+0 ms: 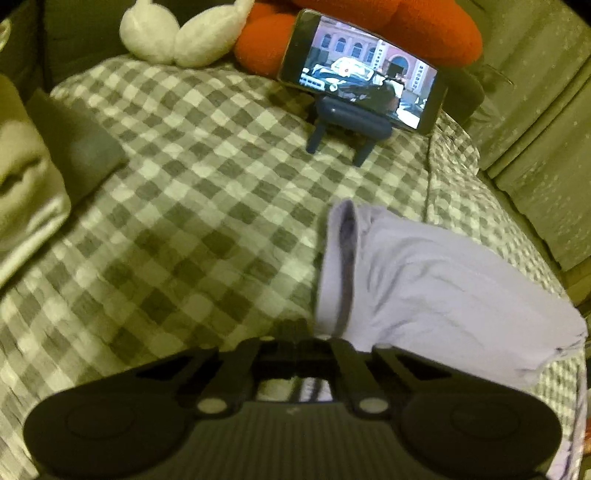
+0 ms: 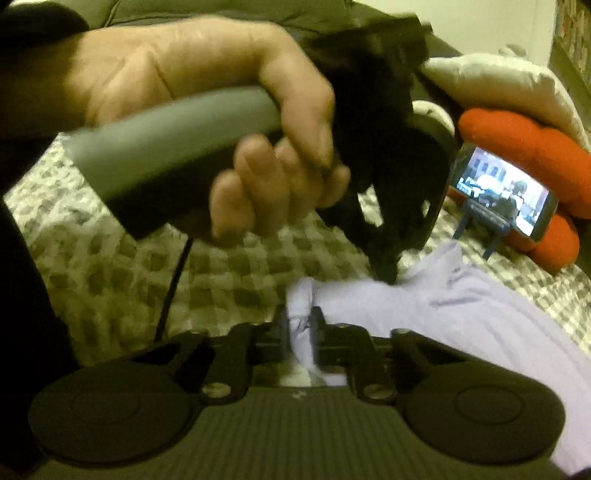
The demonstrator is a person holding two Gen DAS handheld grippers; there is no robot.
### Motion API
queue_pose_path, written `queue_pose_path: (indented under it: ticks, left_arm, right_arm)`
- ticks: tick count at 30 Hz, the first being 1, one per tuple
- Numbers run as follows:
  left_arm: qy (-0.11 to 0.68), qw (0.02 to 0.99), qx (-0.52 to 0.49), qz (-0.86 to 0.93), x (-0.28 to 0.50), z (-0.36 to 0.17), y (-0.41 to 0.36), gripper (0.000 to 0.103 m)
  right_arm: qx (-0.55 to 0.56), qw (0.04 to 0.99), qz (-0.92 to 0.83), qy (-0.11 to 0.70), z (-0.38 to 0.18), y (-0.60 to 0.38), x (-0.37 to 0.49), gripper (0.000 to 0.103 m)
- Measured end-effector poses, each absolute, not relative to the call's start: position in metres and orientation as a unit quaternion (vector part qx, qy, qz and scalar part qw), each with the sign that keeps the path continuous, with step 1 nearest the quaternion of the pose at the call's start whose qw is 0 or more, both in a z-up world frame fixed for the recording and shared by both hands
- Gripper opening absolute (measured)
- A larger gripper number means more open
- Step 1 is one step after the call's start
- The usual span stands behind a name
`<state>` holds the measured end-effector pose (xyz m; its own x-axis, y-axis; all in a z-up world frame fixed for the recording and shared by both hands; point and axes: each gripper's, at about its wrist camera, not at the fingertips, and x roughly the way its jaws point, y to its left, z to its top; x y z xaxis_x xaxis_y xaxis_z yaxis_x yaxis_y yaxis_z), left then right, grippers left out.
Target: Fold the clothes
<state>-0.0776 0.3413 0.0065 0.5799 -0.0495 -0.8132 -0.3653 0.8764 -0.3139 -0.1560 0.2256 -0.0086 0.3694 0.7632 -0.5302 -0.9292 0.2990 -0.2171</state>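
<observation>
Both tools are gripping the lilac garment (image 2: 461,314) on the checked bed (image 1: 184,206). Right tool (image 2: 300,325) is clamping its bunched edge; left tool (image 2: 388,273) is pinching nearby. It's stretching lengthwise away rightward.

garment (image 1: 424,280) on bedspread (image 1: 184,206), front right | phone (image 1: 360,72) on stand (image 1: 347,129) behind | cushions (image 1: 406,26) behind phone

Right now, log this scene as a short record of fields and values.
surface: checkered bedspread
garment: lavender garment, lying rumpled on the bedspread
right gripper: shut on a bunched edge of the garment
left gripper: tips at the garment's edge, grip unclear
left hand: wrapped round the grey handle
background: phone on a stand, playing video; orange plush
</observation>
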Motion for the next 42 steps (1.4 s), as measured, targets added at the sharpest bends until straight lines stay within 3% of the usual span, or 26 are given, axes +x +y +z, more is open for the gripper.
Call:
queue_pose_path:
  ticks: [7, 11, 17, 22, 23, 24, 29, 34, 37, 39, 42]
  left_arm:
    - [0.415, 0.857, -0.300, 0.061, -0.088, 0.010, 0.362, 0.002]
    - [0.417, 0.856, -0.301, 0.052, -0.085, 0.007, 0.361, 0.031]
    - [0.401, 0.871, -0.279, 0.041, -0.079, 0.012, 0.352, 0.048]
    - [0.410, 0.884, -0.217, 0.054, -0.062, 0.008, 0.341, 0.043]
    - [0.414, 0.886, -0.203, 0.049, -0.059, 0.008, 0.339, 0.021]
    - [0.417, 0.888, -0.189, 0.044, -0.056, 0.008, 0.337, 0.010]
    - [0.406, 0.893, -0.188, 0.051, -0.052, 0.010, 0.343, 0.000]
    - [0.387, 0.894, -0.215, 0.073, -0.053, 0.009, 0.361, 0.000]
    - [0.366, 0.890, -0.265, 0.058, -0.056, 0.015, 0.373, 0.011]
    - [0.369, 0.888, -0.271, 0.037, -0.053, 0.015, 0.373, 0.040]
    - [0.392, 0.892, -0.224, 0.021, -0.046, 0.009, 0.357, 0.041]
  right_arm:
    - [-0.240, 0.808, 0.510, 0.174, -0.009, 0.232, -0.144, 0.008]
    - [-0.240, 0.806, 0.508, 0.184, -0.015, 0.235, -0.140, 0.008]
    - [-0.228, 0.805, 0.512, 0.196, -0.010, 0.231, -0.135, 0.013]
    - [-0.227, 0.808, 0.510, 0.192, -0.010, 0.229, -0.135, 0.013]
    - [-0.227, 0.809, 0.508, 0.191, -0.011, 0.230, -0.135, 0.013]
    - [-0.227, 0.810, 0.507, 0.190, -0.012, 0.233, -0.134, 0.013]
    - [-0.224, 0.812, 0.506, 0.187, -0.011, 0.233, -0.132, 0.011]
    - [-0.221, 0.813, 0.507, 0.184, -0.009, 0.233, -0.130, 0.010]
    - [-0.221, 0.811, 0.509, 0.187, -0.010, 0.231, -0.132, 0.010]
    - [-0.222, 0.808, 0.511, 0.192, -0.011, 0.229, -0.134, 0.011]
    - [-0.222, 0.807, 0.511, 0.194, -0.012, 0.229, -0.134, 0.013]
